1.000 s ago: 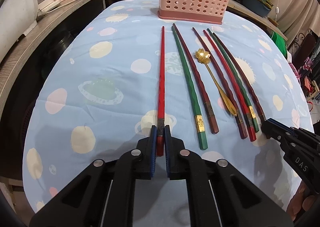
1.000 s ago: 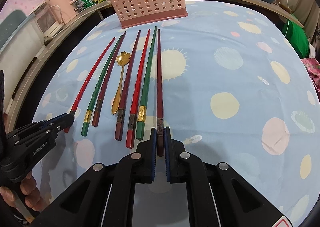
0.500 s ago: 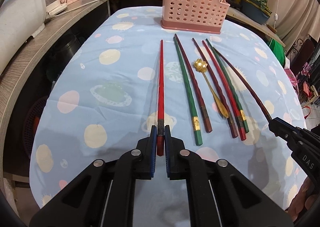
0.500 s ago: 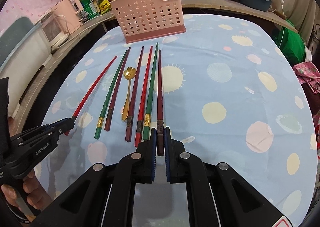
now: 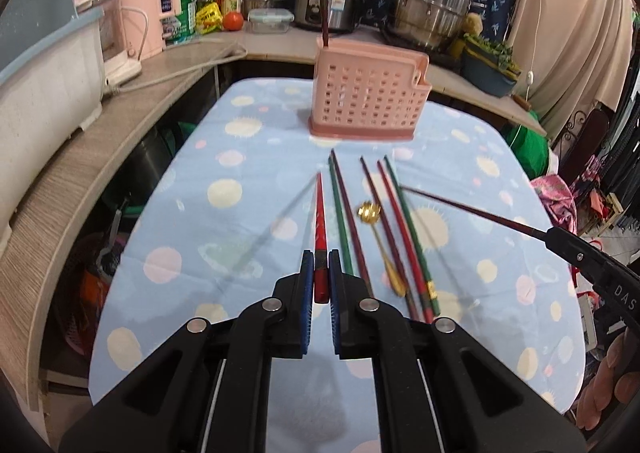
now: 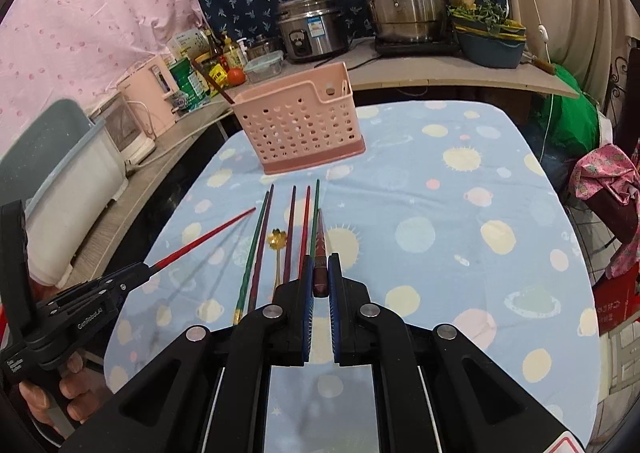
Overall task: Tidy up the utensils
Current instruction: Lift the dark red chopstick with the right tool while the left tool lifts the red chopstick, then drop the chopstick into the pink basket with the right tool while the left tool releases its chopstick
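Observation:
My left gripper (image 5: pixel 321 277) is shut on a red chopstick (image 5: pixel 320 221) and holds it lifted above the table, tip forward. My right gripper (image 6: pixel 320 277) is shut on a dark brown chopstick (image 6: pixel 320 249), also lifted; it shows at the right of the left wrist view (image 5: pixel 472 211). Several red, green and brown chopsticks (image 5: pixel 352 229) and a gold spoon (image 5: pixel 380 245) lie in a row on the blue spotted tablecloth (image 5: pixel 240 237). A pink perforated utensil basket (image 5: pixel 368 97) stands at the table's far end with one chopstick (image 5: pixel 323 13) upright in it.
A curved wooden counter (image 5: pixel 80 157) runs along the left and back with a pink appliance (image 5: pixel 148 17), bottles, a tomato, a rice cooker (image 6: pixel 312 29) and steel pots (image 6: pixel 404 5). A green bag (image 6: pixel 568 121) and pink cloth (image 6: pixel 604 173) sit right of the table.
Both grippers have risen and tilted up, each lifting its chopstick off the tablecloth. The rest of the row has stayed in place.

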### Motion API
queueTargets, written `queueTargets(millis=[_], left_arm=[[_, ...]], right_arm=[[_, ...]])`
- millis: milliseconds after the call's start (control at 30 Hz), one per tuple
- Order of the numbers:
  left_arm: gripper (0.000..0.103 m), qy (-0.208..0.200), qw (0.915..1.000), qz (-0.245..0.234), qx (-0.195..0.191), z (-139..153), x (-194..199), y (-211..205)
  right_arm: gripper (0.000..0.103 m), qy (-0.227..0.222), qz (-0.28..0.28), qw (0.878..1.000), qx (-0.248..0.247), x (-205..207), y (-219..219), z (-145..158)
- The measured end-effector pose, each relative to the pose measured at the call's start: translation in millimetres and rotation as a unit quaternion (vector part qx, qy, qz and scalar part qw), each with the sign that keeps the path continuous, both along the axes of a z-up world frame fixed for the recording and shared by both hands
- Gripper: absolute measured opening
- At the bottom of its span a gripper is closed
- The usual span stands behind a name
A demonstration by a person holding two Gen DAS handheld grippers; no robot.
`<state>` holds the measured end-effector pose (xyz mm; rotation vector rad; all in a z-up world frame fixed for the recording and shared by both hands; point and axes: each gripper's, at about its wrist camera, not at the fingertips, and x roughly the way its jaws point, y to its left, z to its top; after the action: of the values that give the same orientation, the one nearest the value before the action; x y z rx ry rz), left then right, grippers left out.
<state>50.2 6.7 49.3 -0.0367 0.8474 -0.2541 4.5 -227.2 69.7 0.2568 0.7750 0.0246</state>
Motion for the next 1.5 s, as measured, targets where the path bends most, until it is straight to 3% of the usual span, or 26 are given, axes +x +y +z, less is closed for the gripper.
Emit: queueTargets(millis=[733,1133,1333,1500], left_arm=[[0.007,-0.124,0.9917,0.005,-0.033,128,85,-22],[0.007,-0.224,0.9726,0.014,-0.061,220,153,-46],[0.007,-0.239,0.9697,0.023,-0.048,219,191,-59],[0.007,-0.222,0.9739,0.026,-0.039,195,220,-61]], right_arm=[[0.007,-0.100,-0.013,0.995,-0.002,73,-30,99],[0.007,-0.212,-0.011,0.977,0.001,153,-30,188],[0.007,-0.229,-0.013,0.973,-0.003,204,-24,194],[0.007,-0.195,-0.006,0.981,0.008,240,-22,163]])
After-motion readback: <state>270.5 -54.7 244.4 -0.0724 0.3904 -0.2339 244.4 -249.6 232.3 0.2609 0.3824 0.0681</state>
